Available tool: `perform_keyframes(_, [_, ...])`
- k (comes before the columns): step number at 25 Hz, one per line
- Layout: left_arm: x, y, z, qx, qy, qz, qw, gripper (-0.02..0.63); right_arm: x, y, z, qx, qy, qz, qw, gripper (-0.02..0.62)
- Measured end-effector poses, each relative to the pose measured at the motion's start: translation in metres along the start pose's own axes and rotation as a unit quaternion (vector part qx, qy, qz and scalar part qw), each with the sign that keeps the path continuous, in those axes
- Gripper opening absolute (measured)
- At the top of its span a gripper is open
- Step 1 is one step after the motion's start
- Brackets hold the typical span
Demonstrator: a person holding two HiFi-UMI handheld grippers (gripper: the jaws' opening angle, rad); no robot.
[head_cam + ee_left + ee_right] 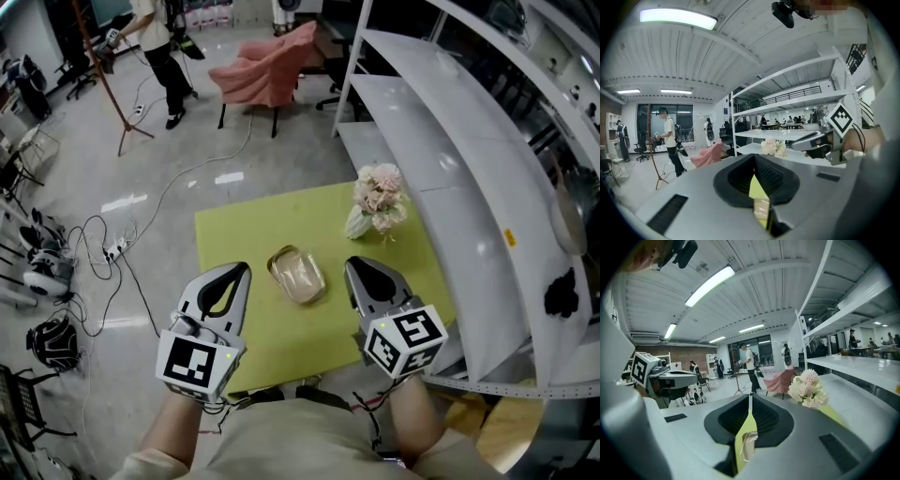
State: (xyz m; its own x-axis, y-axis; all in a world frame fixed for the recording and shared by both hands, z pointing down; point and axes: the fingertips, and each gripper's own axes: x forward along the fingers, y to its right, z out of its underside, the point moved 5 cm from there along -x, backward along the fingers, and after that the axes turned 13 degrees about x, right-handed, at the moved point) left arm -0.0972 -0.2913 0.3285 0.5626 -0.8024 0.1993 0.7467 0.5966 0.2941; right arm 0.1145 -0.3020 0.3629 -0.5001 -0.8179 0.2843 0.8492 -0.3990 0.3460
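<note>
**So, a clear dish is sitting between two closed grippers**

The green table is carrying everything here. The left gripper and right gripper are hovering over its near half, both with jaws pressed together and gripping nothing. The flowers are standing near the far right corner. The clear dish is lying mid-table between the two gripper tips, touching neither. I'm guessing it's light, stiff, slick and maybe crackable, so I'd be pinching one long side wall at the rim, gently.
</note>
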Motion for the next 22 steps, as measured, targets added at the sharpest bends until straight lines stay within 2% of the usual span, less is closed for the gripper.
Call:
perform_keyframes(5, [0.022, 0.001, 0.015, 0.005, -0.018, 0.010, 0.9998, 0.006, 0.023, 0.017, 0.018, 0.008, -0.042, -0.003, 0.999, 0.098])
perform_keyframes(13, [0.055, 0.015, 0.060, -0.010, -0.064, 0.032, 0.9974, 0.006, 0.053, 0.054, 0.071, 0.039, -0.102, 0.018, 0.994, 0.101])
perform_keyframes(18, [0.068, 0.026, 0.097, -0.034, -0.102, 0.049, 0.9930, 0.006, 0.068, 0.074, 0.114, 0.063, -0.146, 0.032, 0.987, 0.101])
perform_keyframes(22, [0.077, 0.036, 0.126, -0.032, -0.135, 0.061, 0.9885, 0.006, 0.079, 0.088, 0.147, 0.083, -0.178, 0.040, 0.980, 0.101])
